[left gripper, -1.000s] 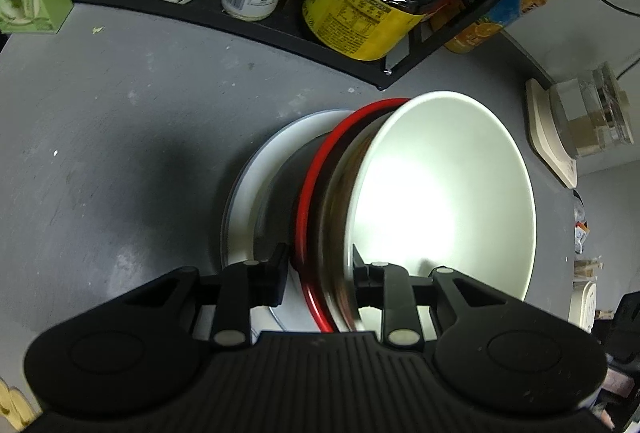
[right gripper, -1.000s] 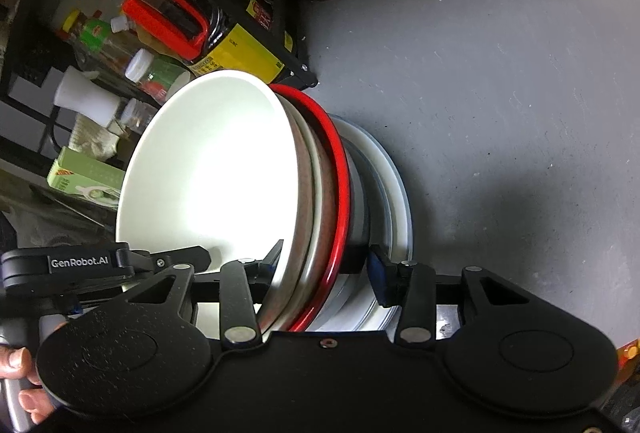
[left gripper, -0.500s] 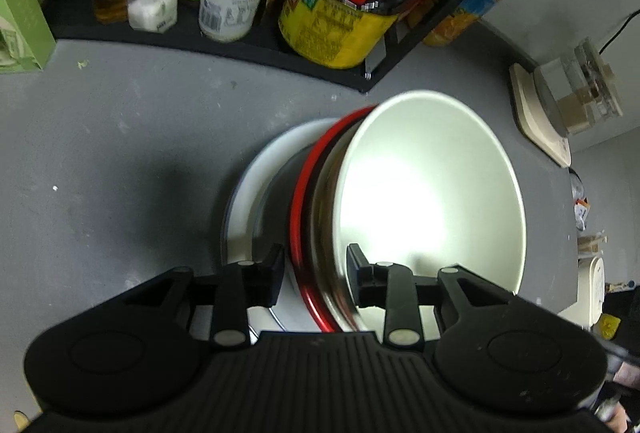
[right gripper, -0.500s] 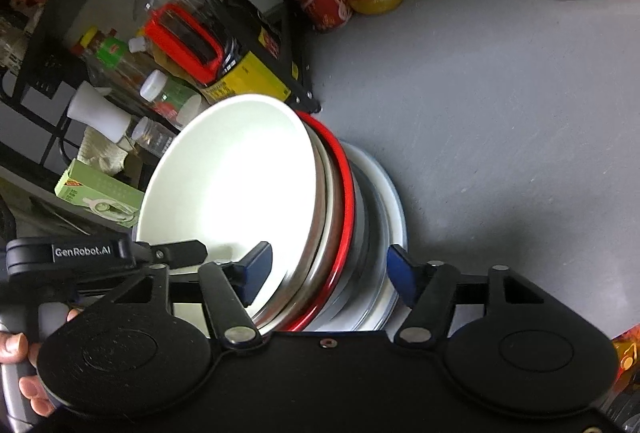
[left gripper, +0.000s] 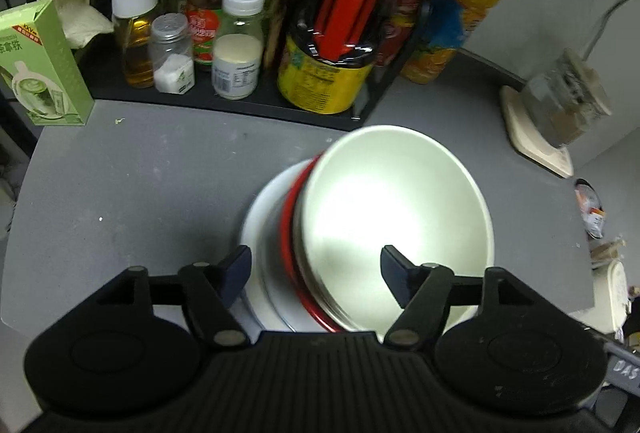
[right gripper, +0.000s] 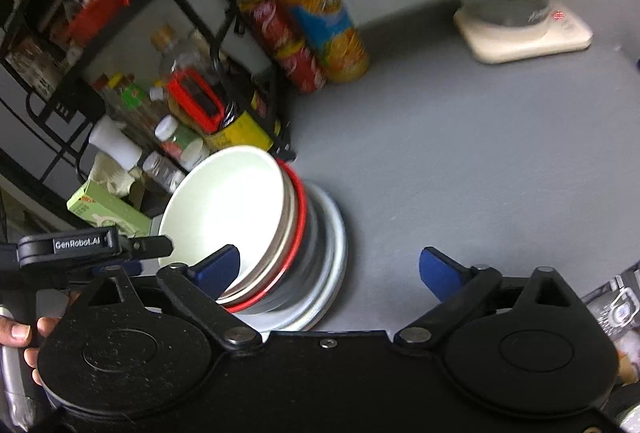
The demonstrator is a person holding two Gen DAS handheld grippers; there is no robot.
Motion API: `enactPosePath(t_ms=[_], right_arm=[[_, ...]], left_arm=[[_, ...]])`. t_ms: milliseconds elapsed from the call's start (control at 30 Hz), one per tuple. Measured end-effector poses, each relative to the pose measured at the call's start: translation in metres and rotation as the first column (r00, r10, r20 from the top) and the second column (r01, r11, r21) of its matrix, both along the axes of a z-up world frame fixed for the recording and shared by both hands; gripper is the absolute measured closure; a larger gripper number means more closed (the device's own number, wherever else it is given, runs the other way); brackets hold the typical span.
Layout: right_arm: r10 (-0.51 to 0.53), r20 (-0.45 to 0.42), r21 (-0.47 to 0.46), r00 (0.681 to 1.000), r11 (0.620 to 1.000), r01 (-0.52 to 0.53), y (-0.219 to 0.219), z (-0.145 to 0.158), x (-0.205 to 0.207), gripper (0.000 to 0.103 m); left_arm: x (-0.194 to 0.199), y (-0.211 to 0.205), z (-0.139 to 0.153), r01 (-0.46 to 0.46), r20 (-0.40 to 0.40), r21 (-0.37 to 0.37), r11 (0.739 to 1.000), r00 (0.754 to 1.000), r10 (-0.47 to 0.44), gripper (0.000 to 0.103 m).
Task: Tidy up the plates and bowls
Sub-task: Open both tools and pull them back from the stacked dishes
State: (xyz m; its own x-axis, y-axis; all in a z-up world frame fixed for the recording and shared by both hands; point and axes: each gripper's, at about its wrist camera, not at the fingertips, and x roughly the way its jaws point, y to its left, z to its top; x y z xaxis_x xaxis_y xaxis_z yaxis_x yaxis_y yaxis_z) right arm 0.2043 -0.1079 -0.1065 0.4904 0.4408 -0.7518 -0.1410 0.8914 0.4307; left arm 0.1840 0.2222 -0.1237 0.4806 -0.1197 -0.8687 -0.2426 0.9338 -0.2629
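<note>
Both of your grippers are backing up and away from the stack, which is looking smaller than a second ago, with more of the grey counter point(left gripper: 132, 193) showing around it. Your left gripper point(left gripper: 316, 267) is spreading its jaws, which have just been opening off the bowl rims; nothing is pinched between them. Your right gripper point(right gripper: 330, 269) is opening wide too, gripping nothing. The white bowl point(left gripper: 394, 217) is sitting nested on the red-rimmed bowl point(right gripper: 298, 233) and the white plate point(left gripper: 256, 229), all resting on the counter just in front of the black condiment rack point(left gripper: 224, 105).
</note>
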Motion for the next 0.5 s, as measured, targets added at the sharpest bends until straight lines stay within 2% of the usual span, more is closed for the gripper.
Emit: enactPosePath(t_ms=[100, 233, 500], right_arm=[[0.006, 0.016, -0.003, 1.0, 1.0, -0.006, -0.013, 0.009, -0.011, 0.005], [0.0, 0.03, -0.006, 1.0, 1.0, 0.0, -0.027, 0.016, -0.024, 0.001], [-0.022, 0.063, -0.012, 0.998, 1.0, 0.023, -0.055, 0.031, -0.055, 0.0]], left_arm=[[-0.015, -0.009, 0.009, 0.002, 0.026, 0.032, 0.999, 1.0, -0.003, 0.024], [-0.037, -0.018, 0.022, -0.02, 0.039, 0.027, 0.999, 0.999, 0.019, 0.022], [-0.074, -0.044, 0.048, -0.014, 0.097, 0.071, 0.997, 0.995, 0.007, 0.015]])
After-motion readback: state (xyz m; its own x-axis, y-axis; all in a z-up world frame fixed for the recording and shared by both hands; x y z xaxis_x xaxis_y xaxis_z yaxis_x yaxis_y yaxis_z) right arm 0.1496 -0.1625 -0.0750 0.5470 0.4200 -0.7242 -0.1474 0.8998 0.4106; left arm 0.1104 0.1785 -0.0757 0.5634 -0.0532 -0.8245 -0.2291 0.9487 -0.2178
